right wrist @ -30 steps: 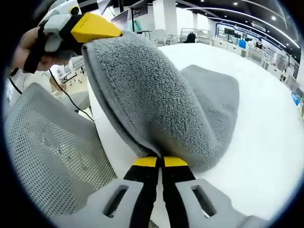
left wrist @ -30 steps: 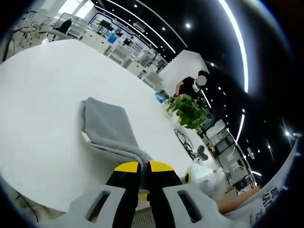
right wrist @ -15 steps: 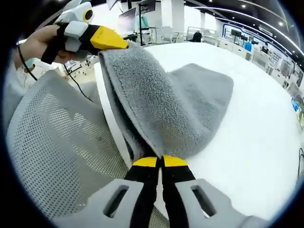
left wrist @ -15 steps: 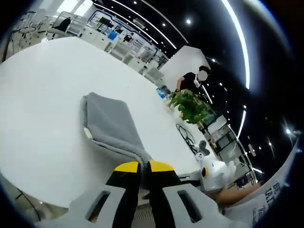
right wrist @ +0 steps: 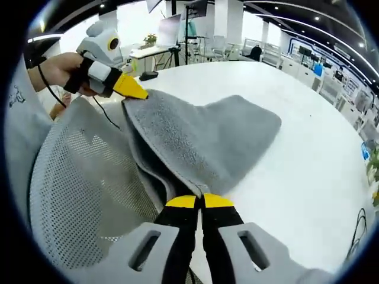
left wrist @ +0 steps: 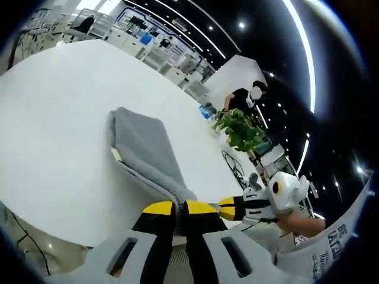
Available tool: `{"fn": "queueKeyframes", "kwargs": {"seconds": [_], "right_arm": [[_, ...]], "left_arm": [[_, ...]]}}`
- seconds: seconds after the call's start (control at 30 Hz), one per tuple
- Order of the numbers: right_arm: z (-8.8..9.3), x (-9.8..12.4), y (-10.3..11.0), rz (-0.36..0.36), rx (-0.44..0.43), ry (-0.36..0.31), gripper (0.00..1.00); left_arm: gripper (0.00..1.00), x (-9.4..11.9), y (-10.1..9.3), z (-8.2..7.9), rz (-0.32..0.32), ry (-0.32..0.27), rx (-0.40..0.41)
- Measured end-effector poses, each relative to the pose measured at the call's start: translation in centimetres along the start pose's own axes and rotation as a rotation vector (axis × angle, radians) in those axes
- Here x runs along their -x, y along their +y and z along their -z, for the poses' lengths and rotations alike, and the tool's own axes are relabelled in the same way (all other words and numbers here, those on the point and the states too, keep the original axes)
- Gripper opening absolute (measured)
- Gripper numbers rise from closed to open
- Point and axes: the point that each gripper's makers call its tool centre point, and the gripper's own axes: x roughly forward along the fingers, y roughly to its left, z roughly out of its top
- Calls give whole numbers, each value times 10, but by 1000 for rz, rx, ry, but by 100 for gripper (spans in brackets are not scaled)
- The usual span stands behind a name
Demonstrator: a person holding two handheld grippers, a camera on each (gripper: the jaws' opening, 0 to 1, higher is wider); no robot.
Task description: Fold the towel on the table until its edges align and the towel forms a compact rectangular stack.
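A grey towel (left wrist: 142, 151) lies folded on the white round table (left wrist: 53, 118), its near end lifted off the edge. My left gripper (left wrist: 176, 207) is shut on one near corner. In the right gripper view the same towel (right wrist: 201, 142) stretches from the table toward me, and my right gripper (right wrist: 199, 202) is shut on the other near corner. The left gripper (right wrist: 127, 87) appears there at upper left, held in a hand and pinching the towel. The right gripper (left wrist: 237, 207) enters the left gripper view from the right, beside the towel's end.
A grey mesh chair back (right wrist: 83, 195) stands at the table's near edge below the towel. A potted green plant (left wrist: 240, 130) and a dark cable (left wrist: 232, 171) sit at the table's far side. A person (left wrist: 244, 100) stands beyond, with desks in the background.
Both grippers have pulled back and apart with the towel's near edge, stretching it flatter and lower. The right gripper has come into the left gripper view.
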Motion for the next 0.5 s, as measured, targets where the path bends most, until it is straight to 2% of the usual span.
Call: {"fn": "queueKeyframes", "kwargs": {"seconds": [0.23,0.5], "right_arm": [[-12,19,3,-67,4,2,0],[-29,42,13,-142,-35,-29,0]], "left_arm": [[6,9,-12,-7,33,3,-2],[6,27,-19,-1,39,-3,47]]}}
